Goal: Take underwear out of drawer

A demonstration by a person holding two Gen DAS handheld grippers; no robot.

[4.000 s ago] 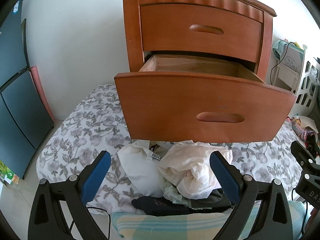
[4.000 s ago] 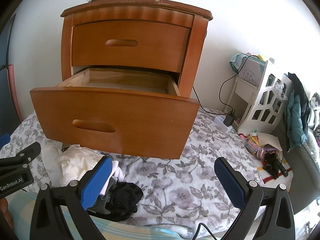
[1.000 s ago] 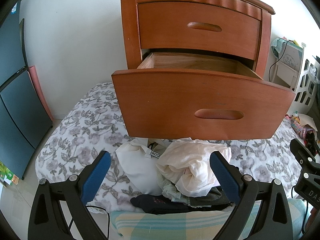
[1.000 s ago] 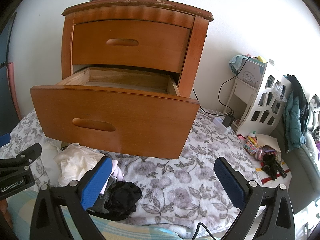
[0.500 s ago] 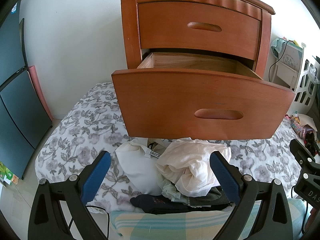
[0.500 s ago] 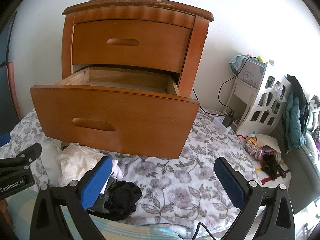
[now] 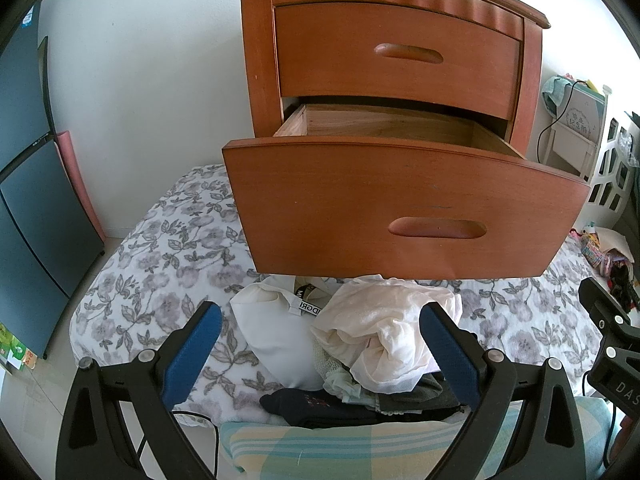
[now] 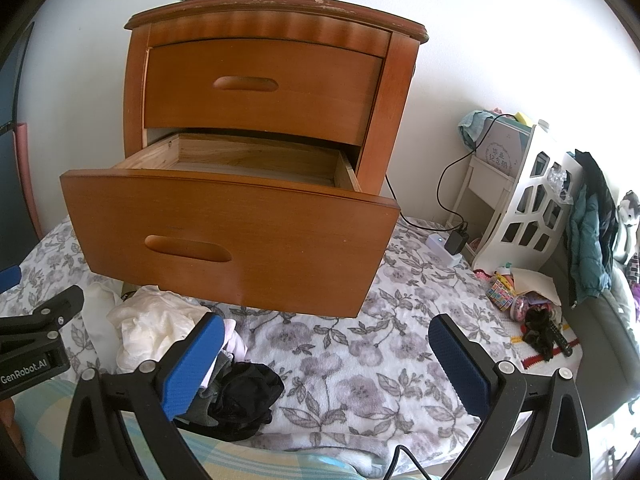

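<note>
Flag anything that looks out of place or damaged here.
The nightstand stands on a floral blanket, lower drawer hanging open over a heap of clothes. Its top edge looks chipped.

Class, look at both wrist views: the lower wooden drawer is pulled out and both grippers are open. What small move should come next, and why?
Probably lift the right gripper above the open lower wooden drawer's front edge to look inside. Only bare wood shows inside, its floor is hidden, and a pile of light and dark garments already lies on the floral blanket. The left gripper is open too, holding nothing.
</note>
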